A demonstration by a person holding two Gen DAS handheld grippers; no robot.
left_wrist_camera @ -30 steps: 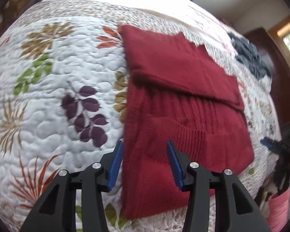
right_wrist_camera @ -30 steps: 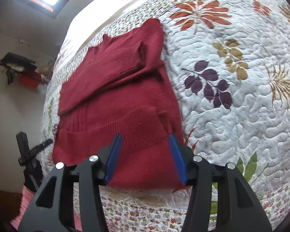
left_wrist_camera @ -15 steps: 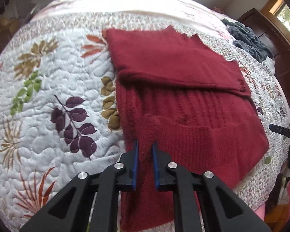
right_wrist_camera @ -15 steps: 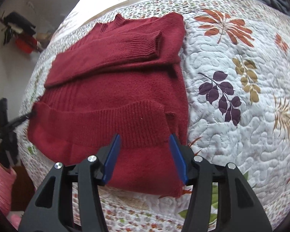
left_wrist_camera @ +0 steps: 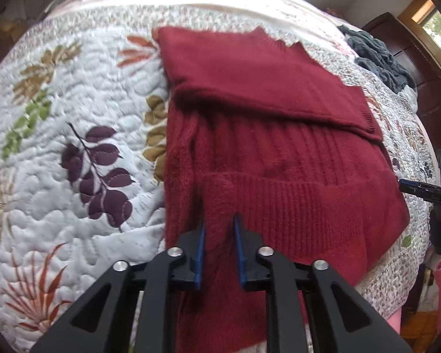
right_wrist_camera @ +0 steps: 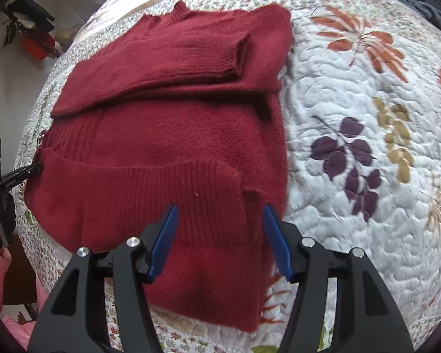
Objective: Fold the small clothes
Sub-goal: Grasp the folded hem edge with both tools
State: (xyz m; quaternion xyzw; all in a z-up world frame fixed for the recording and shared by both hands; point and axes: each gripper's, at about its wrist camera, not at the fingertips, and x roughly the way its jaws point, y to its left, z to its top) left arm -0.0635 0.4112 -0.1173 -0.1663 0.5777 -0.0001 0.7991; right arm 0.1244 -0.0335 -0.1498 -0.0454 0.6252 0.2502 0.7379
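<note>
Left claw (left_wrist_camera: 219, 229): we had it pinching a ridge of the sweater (left_wrist_camera: 279, 153)
Right claw (right_wrist_camera: 220, 223): we held it spread wide, sweater hem between and beyond its fingers
Sweater: flat on the quilt (right_wrist_camera: 367, 176)

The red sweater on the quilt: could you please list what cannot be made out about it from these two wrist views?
- Near hem of the red sweater: left wrist view, hidden behind the left hand-held gripper.
- Whether fabric is actually pinched: fingers narrowly apart around a ridge; contact unclear.
- Sweater's underside: both views, lies against the quilt.
- Right hand-held gripper: open above the sweater; height above it unclear.
- Dark grey cloth: blurred, cut off.
</note>
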